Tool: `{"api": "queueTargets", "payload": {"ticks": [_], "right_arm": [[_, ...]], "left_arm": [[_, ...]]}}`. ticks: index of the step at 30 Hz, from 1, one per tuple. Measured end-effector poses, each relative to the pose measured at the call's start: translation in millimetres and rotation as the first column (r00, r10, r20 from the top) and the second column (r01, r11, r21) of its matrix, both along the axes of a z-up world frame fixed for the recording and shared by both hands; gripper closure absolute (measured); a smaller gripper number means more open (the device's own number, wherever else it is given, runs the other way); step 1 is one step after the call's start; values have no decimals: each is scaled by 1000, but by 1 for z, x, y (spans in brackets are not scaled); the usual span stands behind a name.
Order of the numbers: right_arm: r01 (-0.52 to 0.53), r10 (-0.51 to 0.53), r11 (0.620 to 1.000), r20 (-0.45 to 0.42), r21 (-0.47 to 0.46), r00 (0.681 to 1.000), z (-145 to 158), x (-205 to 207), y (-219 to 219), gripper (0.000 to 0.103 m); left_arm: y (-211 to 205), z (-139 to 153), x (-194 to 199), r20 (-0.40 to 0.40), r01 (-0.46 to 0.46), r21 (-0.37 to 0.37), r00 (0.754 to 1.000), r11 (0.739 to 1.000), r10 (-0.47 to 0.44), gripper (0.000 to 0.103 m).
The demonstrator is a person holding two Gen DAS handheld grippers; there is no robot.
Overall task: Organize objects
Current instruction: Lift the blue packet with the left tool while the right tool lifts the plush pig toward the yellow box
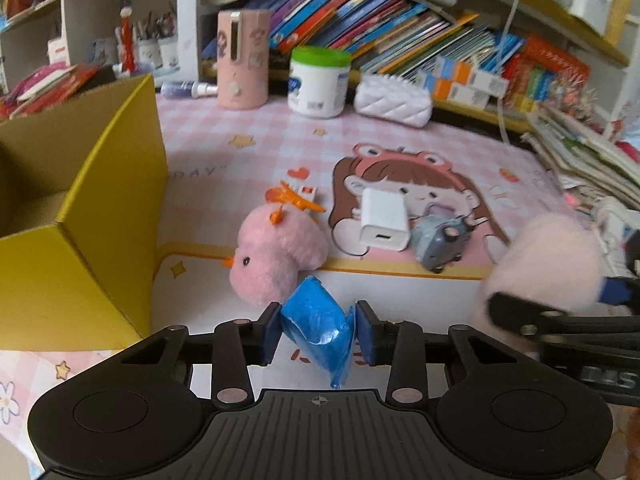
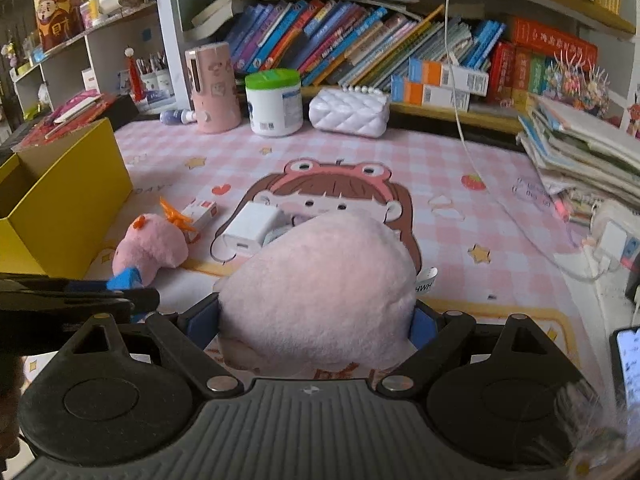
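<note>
In the left wrist view, the left gripper (image 1: 318, 330) sits low in the frame, its fingers (image 1: 270, 332) pinching a crumpled blue packet (image 1: 316, 320) from both sides. Just above it lies a pink plush (image 1: 276, 256) on the tabletop (image 1: 400, 288), with a white charger (image 1: 384, 220) and a small grey toy (image 1: 440, 244) to the right. A yellow box (image 1: 80, 216) fills the left side. In the right wrist view, the right gripper (image 2: 316, 320) holds its fingers (image 2: 204, 320) wide, pressed against a large pale plush (image 2: 320, 284) at centre. The pink plush (image 2: 150, 246) lies at left, beside the yellow box (image 2: 60, 196).
</note>
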State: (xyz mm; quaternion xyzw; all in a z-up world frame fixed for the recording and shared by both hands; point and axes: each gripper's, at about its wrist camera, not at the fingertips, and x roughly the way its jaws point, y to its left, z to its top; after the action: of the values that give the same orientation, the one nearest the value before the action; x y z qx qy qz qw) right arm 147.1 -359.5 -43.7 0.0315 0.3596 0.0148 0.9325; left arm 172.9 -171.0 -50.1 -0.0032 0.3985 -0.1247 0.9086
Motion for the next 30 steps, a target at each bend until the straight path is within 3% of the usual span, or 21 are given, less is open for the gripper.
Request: {"api": "queueTargets", "payload": {"ticks": [16,30], "right_arm": [[-55,55,998,-4,-10,998,10,-25,53,12],[-113,113,993,-11,-28,994,17,-69,128,12]], "left_arm": [[59,20,-47,67,-14,-55,998,998,18,66],[135,24,-97,62,-61,-84,996,995,66,66]]}}
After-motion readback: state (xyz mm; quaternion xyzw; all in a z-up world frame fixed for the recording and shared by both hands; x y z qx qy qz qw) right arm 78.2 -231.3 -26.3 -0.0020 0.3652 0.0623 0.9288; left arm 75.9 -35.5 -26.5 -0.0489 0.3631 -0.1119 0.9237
